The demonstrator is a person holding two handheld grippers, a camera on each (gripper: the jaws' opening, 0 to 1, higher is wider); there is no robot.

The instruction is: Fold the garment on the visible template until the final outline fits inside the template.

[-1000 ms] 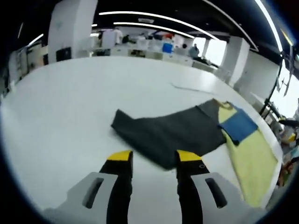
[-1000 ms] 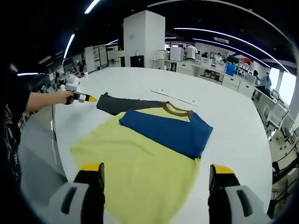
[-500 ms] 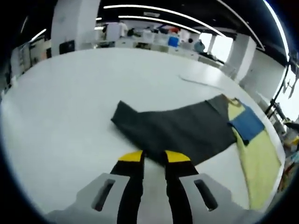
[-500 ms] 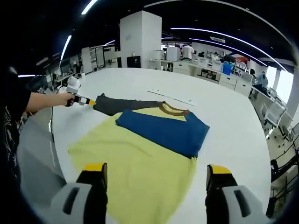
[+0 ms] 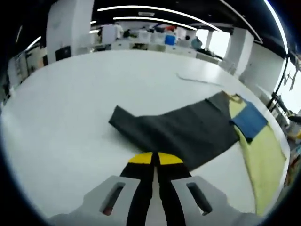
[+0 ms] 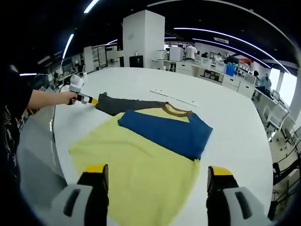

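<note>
While shut on sleeve [image 5: 174, 132], left gripper [image 5: 155, 159].

White pillar [image 6: 145, 40], curved ceiling light strips [image 5: 155, 9], distant benches [image 6: 211, 71], bright windows [image 5: 294, 89].

White table [image 6: 141, 80], white pillar [image 6: 145, 40] behind, benches w/ people [image 6: 190, 51] (far back), ceiling light strips [image 6: 221, 40].

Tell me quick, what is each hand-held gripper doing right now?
Left hand-held gripper: closed on the edge of the dark grey sleeve.
Right hand-held gripper: open, holding nothing, above the yellow shirt.
</note>
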